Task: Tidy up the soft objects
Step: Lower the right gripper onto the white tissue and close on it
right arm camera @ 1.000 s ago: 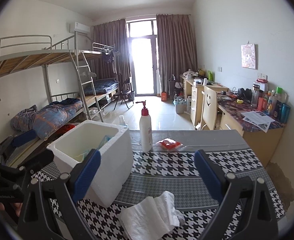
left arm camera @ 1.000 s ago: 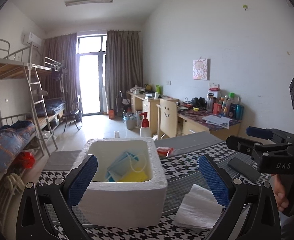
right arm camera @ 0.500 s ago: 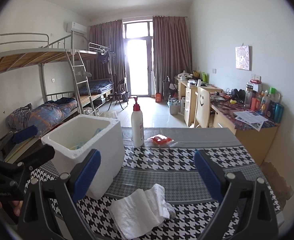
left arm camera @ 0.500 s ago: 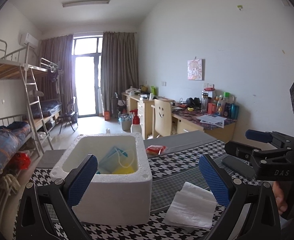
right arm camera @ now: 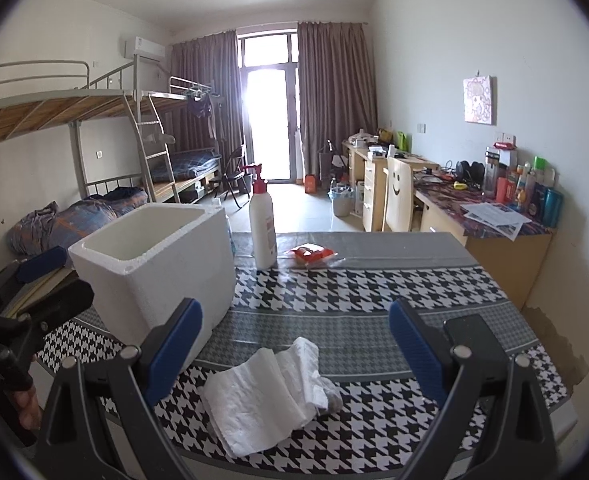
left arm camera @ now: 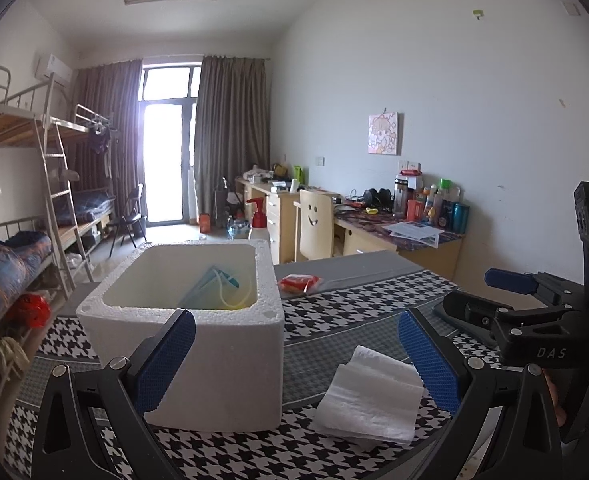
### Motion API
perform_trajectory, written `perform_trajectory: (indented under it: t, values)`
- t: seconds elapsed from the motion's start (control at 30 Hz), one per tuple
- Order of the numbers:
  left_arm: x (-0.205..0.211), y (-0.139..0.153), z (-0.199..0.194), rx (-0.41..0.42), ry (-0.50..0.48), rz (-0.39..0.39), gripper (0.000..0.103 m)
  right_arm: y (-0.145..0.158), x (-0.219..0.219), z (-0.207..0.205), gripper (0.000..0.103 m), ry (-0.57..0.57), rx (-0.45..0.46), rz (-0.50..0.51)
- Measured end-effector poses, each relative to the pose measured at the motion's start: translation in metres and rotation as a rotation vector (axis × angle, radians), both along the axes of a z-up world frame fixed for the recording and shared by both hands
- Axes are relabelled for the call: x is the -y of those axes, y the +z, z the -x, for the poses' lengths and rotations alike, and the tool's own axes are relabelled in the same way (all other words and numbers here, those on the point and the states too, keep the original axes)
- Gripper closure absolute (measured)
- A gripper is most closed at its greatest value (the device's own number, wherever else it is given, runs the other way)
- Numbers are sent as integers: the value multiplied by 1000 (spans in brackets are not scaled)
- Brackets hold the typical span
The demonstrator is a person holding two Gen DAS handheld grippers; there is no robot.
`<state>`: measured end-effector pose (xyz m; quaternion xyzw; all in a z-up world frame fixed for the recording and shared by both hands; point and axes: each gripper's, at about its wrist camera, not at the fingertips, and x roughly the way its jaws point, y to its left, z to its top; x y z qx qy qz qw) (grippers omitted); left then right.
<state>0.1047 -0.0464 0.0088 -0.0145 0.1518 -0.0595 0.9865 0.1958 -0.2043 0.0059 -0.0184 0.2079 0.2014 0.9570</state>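
Note:
A white foam box (left arm camera: 198, 344) (right arm camera: 162, 268) stands on the houndstooth table, holding a blue face mask (left arm camera: 210, 292) and something yellow. A folded white paper towel (left arm camera: 370, 396) (right arm camera: 266, 392) lies on the cloth right of the box. My left gripper (left arm camera: 294, 360) is open, low in front of the box and towel. My right gripper (right arm camera: 294, 344) is open just above the towel, with nothing between its fingers. Each gripper also shows at the edge of the other's view, the right gripper (left arm camera: 506, 296) and the left gripper (right arm camera: 34, 280).
A pump bottle (right arm camera: 262, 224) with a red top and a red packet (right arm camera: 312, 254) sit at the table's far side. A dark phone (right arm camera: 474, 336) lies at the right. Bunk beds stand at the left, desks and a chair at the right.
Both grippers have dropped lower and pulled back slightly; the box and towel now sit nearer and larger in view. Both stay open.

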Motion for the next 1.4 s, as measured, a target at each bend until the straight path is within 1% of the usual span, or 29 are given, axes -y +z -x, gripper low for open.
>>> perform_trajectory:
  t: [0.27,0.37,0.6,0.77,0.87,0.97,1.17,1.4]
  values:
    - [1,-8,1,-10,-14,10,1,-13,-7,4,6,8,-3,43]
    - [3,-14,0,-18,-7,3,1,-22,-8,1,6,11,-25,44]
    - [5,-27,-2,-48,-27,1,1,-37,-2,-3,6,14,-67,37]
    - [5,-36,-7,-88,-20,7,1,-47,-1,-3,7,30,-87,45]
    - [5,-42,-8,-103,-27,9,1,-58,-4,-6,7,38,-125,51]
    - [6,-49,-12,-133,-26,17,1,-66,-6,-8,7,40,-144,63]
    - [9,-59,-17,-165,-34,18,1,-74,-9,-10,7,56,-167,64]
    - [13,-72,-28,-234,-31,14,1,-81,-13,-16,7,76,-196,65]
